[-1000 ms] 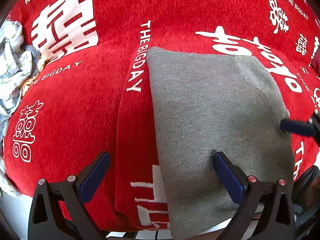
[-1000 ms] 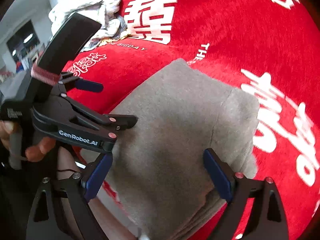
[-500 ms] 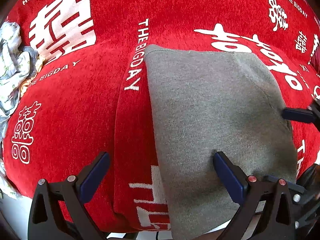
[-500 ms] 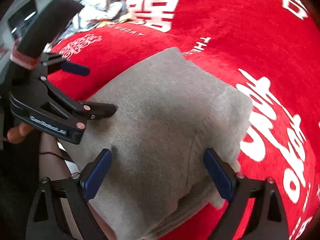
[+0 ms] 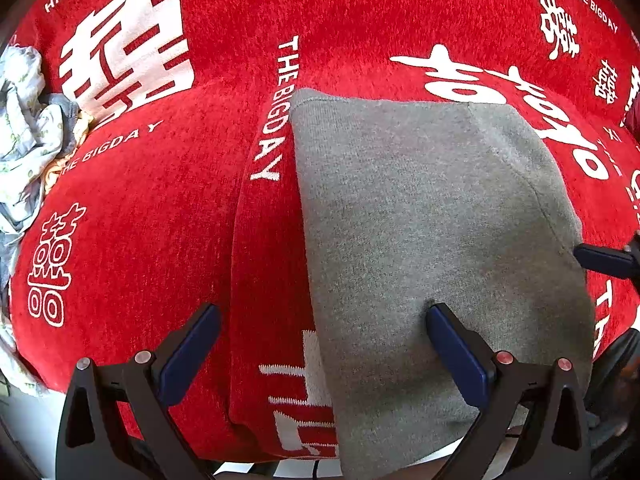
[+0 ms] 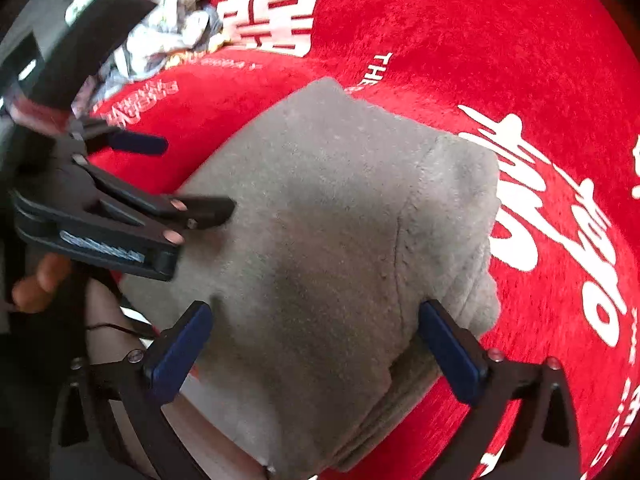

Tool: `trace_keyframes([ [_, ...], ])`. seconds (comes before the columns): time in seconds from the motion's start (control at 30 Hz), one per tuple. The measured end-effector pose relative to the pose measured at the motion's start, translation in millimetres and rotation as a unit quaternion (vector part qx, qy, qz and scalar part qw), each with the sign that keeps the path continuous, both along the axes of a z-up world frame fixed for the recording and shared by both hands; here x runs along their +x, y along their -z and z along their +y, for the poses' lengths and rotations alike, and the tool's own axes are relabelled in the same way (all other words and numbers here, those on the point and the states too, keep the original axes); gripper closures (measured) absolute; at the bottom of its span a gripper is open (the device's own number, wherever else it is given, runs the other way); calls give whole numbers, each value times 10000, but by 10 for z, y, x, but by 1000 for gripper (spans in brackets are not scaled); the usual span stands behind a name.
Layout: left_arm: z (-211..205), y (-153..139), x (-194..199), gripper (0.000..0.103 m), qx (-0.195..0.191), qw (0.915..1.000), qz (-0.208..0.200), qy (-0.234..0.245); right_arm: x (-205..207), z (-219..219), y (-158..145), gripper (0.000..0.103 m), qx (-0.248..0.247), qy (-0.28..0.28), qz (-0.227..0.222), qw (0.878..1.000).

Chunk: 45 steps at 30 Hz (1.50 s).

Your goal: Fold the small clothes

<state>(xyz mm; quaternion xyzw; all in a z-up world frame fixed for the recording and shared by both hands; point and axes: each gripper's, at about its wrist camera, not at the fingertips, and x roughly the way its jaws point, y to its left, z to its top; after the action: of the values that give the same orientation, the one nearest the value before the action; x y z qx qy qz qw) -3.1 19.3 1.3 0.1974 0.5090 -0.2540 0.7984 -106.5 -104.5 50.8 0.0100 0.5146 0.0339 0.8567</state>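
Observation:
A grey knitted garment (image 5: 432,232), folded into a thick rectangle, lies on the red printed blanket (image 5: 152,208); it also shows in the right wrist view (image 6: 328,224). My left gripper (image 5: 320,344) is open, its right finger resting on the garment's near part, its left finger over the blanket. My right gripper (image 6: 316,344) is open above the garment's near end, straddling it. The left gripper also shows in the right wrist view (image 6: 176,184), at the garment's left edge.
A crumpled pile of light printed clothes (image 5: 28,136) lies at the blanket's far left, also seen in the right wrist view (image 6: 168,36). The blanket's near edge (image 5: 280,452) drops off just below the garment. White lettering covers the blanket.
My right gripper has moved forward and lower over the garment. The left gripper has barely moved. The garment stays in place.

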Motion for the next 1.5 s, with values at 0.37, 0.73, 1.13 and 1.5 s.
trace_keyframes([
  [0.37,156,-329,-171,0,-256,9983,-309,-428,-27,63,-199,0,-698,785,235,9942],
  [0.73,47,-344,-288,0,39,9992,-365,-144,-30,47,-143,0,-821,1088,461,9896],
  [1.13,-37,-254,-377,0,121,9998,-163,49,-49,-18,-86,0,-815,1107,510,9892],
  [1.5,-46,-212,-366,0,159,9998,-120,-13,-15,-17,-101,0,-904,1048,498,9891],
])
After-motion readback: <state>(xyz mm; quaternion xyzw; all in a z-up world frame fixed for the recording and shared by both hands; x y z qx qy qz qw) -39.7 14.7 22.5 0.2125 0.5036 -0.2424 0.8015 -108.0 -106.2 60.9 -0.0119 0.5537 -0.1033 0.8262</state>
